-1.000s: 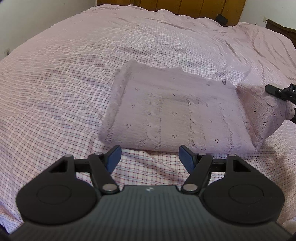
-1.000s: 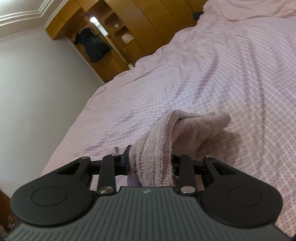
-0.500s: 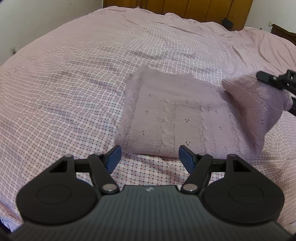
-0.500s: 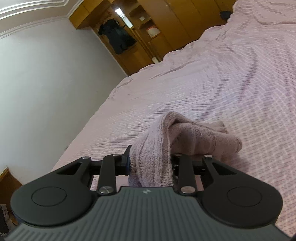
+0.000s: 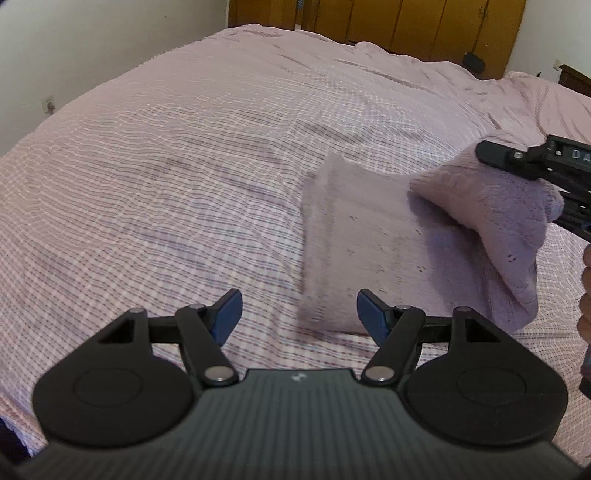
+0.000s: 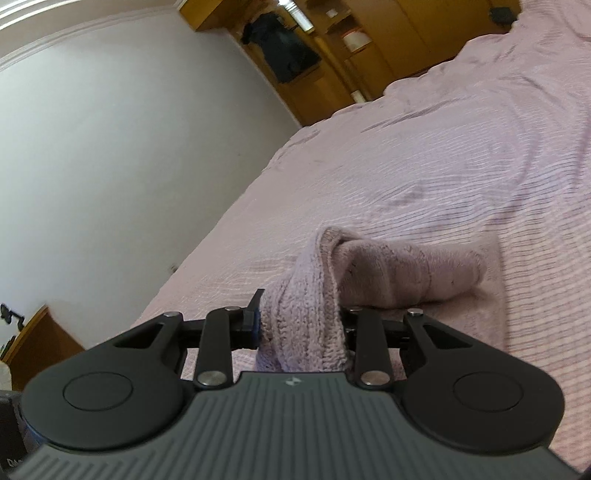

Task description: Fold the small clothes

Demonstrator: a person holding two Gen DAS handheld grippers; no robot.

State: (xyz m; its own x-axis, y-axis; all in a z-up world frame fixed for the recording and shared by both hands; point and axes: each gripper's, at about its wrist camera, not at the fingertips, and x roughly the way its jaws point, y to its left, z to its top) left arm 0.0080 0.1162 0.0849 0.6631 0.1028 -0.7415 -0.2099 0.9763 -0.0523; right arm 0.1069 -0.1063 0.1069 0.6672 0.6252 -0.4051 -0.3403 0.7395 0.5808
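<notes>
Knitwear is what is being folded: a small lilac knitted garment (image 5: 354,236) is lying on the checked bedspread (image 5: 166,166), and its right side is being carried over the flat part. Compared with one second ago, the lifted fold (image 5: 491,206) is now standing higher and reaching further across the flat panel, so more of the garment is doubled over. In the left wrist view the garment is also sitting further to the right than before, which suggests that the left gripper (image 5: 298,312) has been drifting to the left and away from it. I judge that the fold is in the middle of being made and is not yet laid down.

The right gripper (image 6: 301,328) is keeping its two fingers closed narrowly on a thick bunch of the knit edge; the fabric is filling the gap between them and hanging out below. The rest of the lifted part is stretching forward from the grip as a loose roll (image 6: 413,273), which is resting on the flat layer.

The left gripper is holding nothing. Its blue-tipped fingers (image 5: 228,308) are standing wide apart above the bedspread, just before the near edge of the garment and not touching it. The wooden wardrobe (image 5: 424,22) is standing behind the bed.
</notes>
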